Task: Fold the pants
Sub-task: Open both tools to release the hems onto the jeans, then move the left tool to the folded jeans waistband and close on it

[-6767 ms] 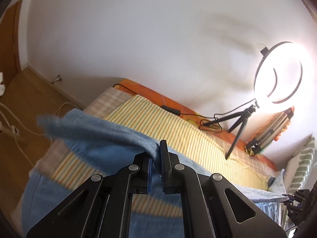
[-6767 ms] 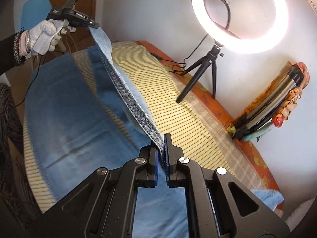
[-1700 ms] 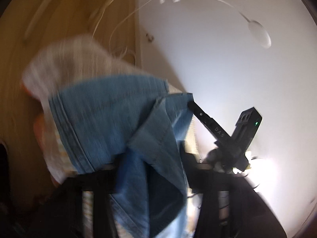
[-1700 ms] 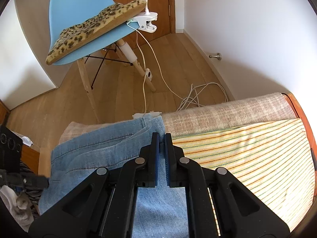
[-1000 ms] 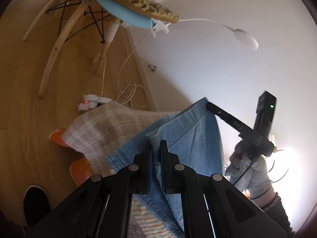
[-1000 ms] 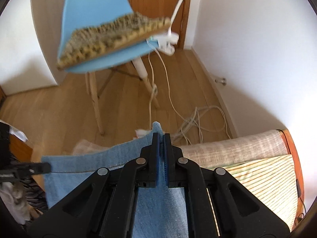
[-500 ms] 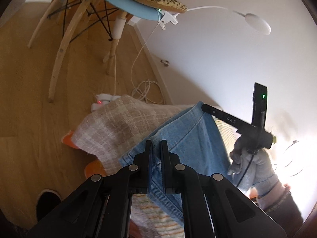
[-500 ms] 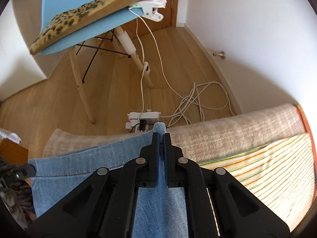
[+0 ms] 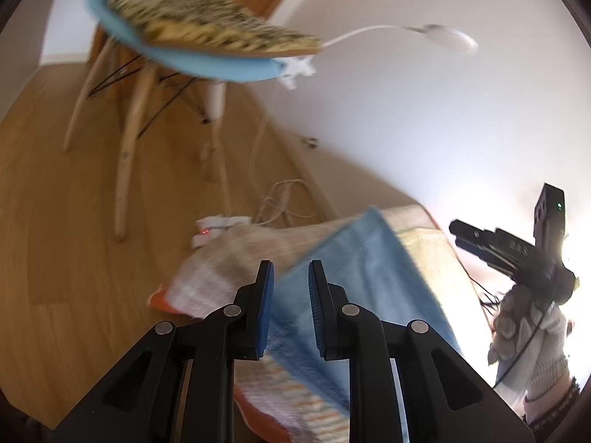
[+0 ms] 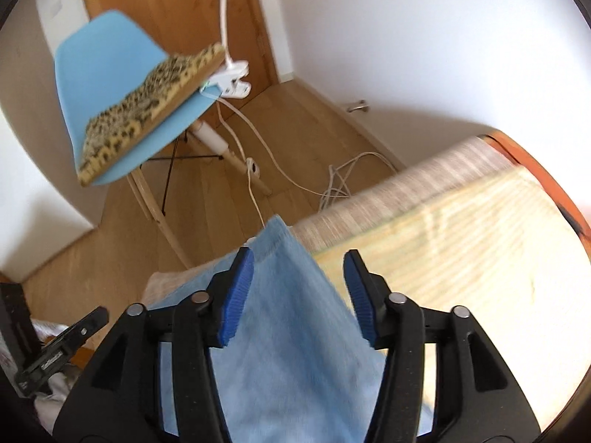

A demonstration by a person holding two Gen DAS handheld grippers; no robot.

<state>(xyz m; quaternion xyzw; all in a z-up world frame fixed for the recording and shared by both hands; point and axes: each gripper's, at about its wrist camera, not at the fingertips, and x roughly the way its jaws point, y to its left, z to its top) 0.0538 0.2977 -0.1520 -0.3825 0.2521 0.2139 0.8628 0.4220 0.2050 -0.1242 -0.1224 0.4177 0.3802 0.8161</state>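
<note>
both tongs gape, left gripper (image 9: 291, 291) and right gripper (image 10: 297, 288), over pants (image 10: 295, 350) at lower centre; no lettering legible.

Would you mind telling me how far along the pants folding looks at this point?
Done: the pants lie on the striped cover, their corner reaching the bed's end. In hand: nothing; the left gripper and the right gripper both stand open over the denim. Left: whether another fold is needed cannot be judged, since blur hides the layers; smoothing probably remains.
</note>
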